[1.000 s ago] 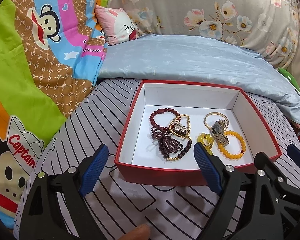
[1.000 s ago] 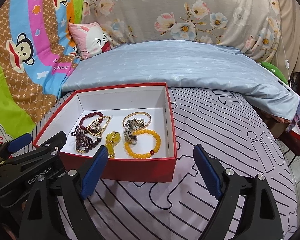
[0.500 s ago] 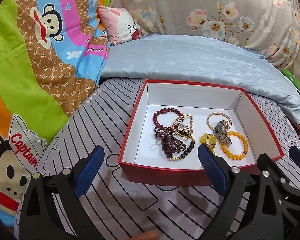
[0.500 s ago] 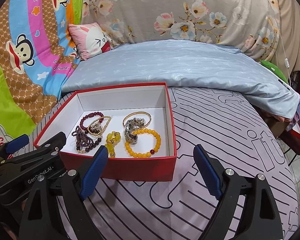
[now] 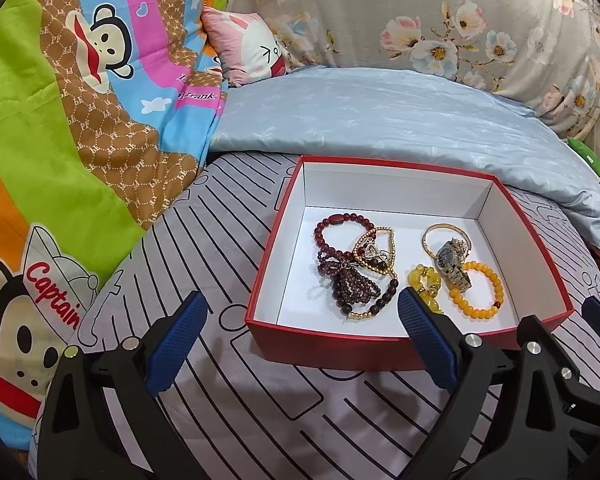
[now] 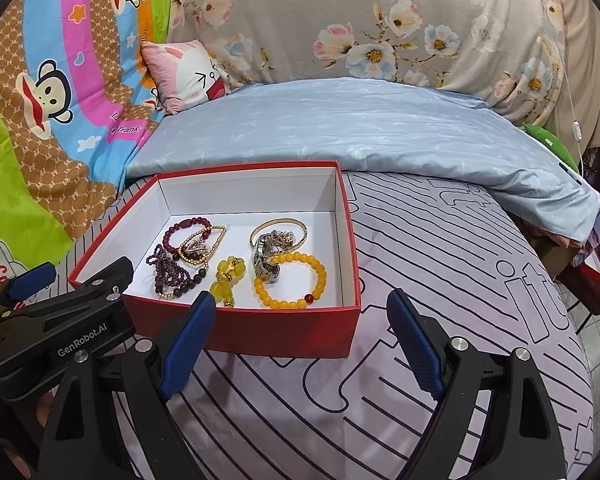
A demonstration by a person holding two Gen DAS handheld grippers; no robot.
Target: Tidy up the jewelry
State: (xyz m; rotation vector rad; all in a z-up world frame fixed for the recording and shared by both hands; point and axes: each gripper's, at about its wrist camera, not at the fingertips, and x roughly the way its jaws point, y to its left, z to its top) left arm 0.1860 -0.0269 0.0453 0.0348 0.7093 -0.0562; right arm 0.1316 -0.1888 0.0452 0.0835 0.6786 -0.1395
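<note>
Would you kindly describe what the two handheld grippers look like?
Both the left gripper and right gripper are matte black plastic frames with silver screw heads. Their jaws carry blue textured pads. White "GenRobot.AI" lettering marks the left gripper's side in the right wrist view. No cables or sleeves show.

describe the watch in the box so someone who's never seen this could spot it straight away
Find the red box with white walls on the striped bedsheet. Look in its right half, where a thin gold bangle lies behind a ring of orange beads. The watch lies between them, overlapping both: the only piece with a metal link band and a dark face, not beads.
</note>
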